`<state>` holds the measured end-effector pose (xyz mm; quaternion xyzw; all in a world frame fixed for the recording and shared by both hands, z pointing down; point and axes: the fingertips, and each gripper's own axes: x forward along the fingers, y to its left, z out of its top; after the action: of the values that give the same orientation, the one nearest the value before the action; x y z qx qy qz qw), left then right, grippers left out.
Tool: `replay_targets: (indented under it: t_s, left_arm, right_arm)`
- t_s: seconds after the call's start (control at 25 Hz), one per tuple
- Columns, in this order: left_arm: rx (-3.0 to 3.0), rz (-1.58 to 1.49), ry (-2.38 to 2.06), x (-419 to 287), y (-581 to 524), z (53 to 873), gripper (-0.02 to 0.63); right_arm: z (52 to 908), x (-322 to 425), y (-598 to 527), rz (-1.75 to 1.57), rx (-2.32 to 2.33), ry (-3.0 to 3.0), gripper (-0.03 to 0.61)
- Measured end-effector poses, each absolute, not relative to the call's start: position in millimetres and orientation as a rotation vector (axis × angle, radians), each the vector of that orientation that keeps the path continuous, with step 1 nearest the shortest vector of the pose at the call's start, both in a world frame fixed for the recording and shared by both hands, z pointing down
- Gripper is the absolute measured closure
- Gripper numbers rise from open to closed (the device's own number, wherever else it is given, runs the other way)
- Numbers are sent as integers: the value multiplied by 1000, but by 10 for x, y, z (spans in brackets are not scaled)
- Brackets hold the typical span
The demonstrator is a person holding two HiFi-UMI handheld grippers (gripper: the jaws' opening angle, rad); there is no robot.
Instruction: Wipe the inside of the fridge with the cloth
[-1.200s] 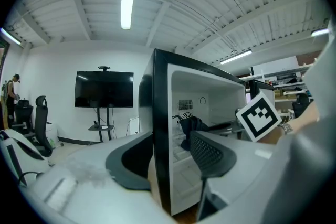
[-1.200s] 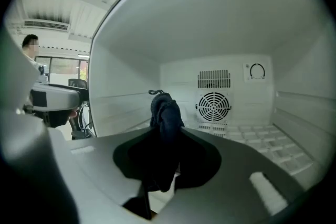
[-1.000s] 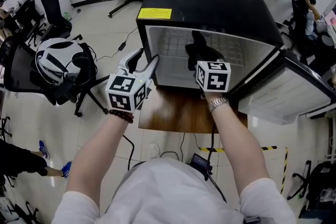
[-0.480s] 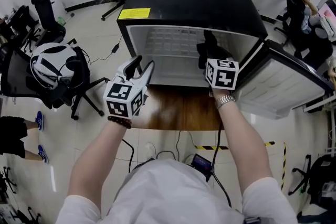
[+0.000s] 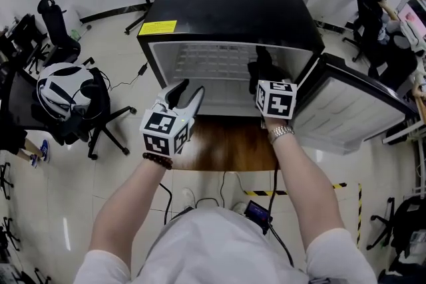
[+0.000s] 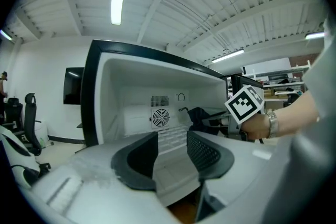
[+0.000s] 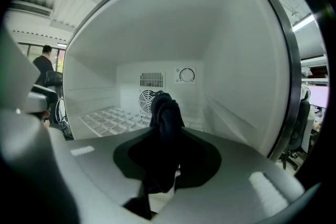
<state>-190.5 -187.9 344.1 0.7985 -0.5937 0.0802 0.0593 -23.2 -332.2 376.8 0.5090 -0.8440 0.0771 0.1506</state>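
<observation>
Glossy black fridge (image 5: pixel 229 3), smooth white inside; dark soft cloth (image 7: pixel 164 128).

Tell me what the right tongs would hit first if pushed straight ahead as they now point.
Probably the fridge's back wall near the round fan grille, with the cloth in the right tongs touching first; depth is unclear.

Fridge (image 5: pixel 226 3) stands on a table (image 5: pixel 226 143), its mouth facing near. Door (image 5: pixel 346 110) swung out to the right. Cloth (image 7: pixel 165 113) inside, right of the rack (image 7: pixel 113 118). Chair (image 5: pixel 66 93) on the floor, left.
</observation>
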Motion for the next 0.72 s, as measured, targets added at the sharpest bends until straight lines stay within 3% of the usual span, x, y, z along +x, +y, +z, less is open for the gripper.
replay_targets:
  t_s: [0.24,0.72]
  left_arm:
    - [2500,177,-1592,-1505,-2016,3409,429]
    - [2879,311,-1277,-805,-2074,3216,258]
  right_arm:
    - [3486,-389,-3092,181,1351,-2586,500]
    - [3035,-699,-2375,265,921,-2802,500]
